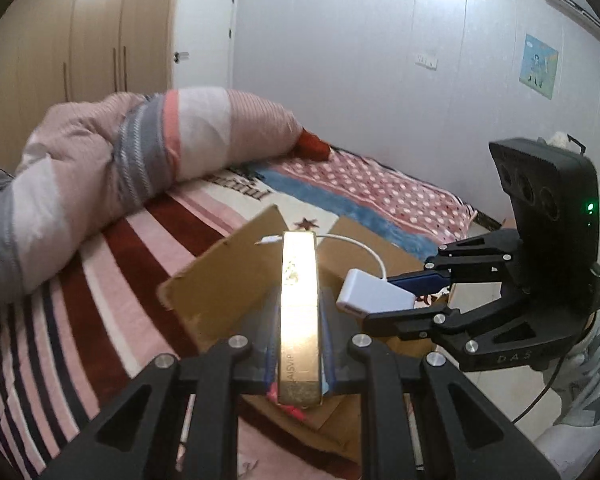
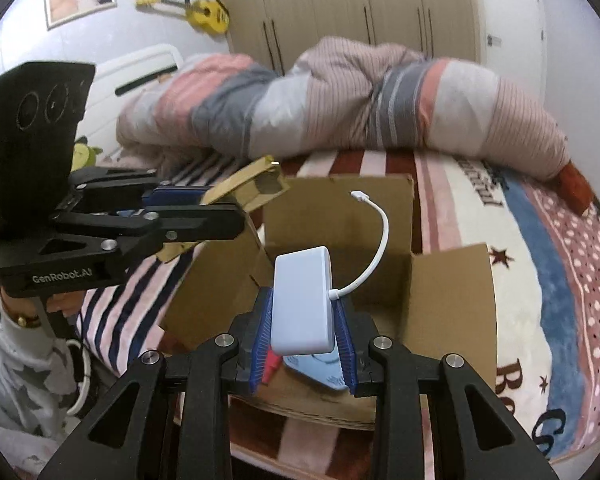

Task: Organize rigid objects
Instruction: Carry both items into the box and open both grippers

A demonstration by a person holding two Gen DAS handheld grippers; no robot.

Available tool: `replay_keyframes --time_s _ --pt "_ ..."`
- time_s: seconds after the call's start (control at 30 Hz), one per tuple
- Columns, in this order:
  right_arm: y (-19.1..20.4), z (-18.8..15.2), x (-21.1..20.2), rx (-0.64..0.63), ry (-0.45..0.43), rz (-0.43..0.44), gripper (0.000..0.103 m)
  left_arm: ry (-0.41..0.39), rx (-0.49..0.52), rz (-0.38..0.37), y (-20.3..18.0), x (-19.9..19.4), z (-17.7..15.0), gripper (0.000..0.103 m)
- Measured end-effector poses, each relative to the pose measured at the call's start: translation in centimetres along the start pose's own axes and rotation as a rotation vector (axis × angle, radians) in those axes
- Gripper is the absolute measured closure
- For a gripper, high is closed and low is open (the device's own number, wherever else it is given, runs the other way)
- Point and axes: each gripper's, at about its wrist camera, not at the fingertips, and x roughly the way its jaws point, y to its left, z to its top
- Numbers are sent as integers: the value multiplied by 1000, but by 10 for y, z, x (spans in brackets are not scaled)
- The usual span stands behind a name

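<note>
**Both grippers loaded over the open box**

While the cardboard box (image 2: pixel 452 304) sits open on the striped blanket (image 1: pixel 112 280), each hand carries one item above it, so the step in hand looks like the drop-off, not the pick-up. The left gripper (image 1: pixel 299 364) has its jaws pinched on a long gold box (image 1: pixel 300 312), held by its near end so that the rest juts forward over the box flap. The right gripper (image 2: pixel 303 340) has its blue pads (image 2: pixel 345 344) pressed against the sides of a white adapter (image 2: pixel 302 300), whose short white cable (image 2: pixel 374 248) curls up and away to a loose plug. Seen from the left wrist, the adapter hangs just beside the gold box, near but apart.

Inside the box, under the right gripper, a pale blue item (image 2: pixel 320 372) and something red (image 2: pixel 270 362) already lie on the bottom; what they are I cannot tell.

Next, I judge, each gripper should go lower into the opening before letting go. The cable could snag on a flap, and the two grippers are close enough to bump, so one at a time seems wiser.
</note>
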Motion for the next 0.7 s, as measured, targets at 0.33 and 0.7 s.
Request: replay_keyframes --time_s 0.33,0.7 --pt "-19 -10 7 11 74 -41 62 92 -7 -2 -2 36 0 88" --pt "-16 -11 3 12 54 -38 56 118 -8 15 -2 44 -4 87"
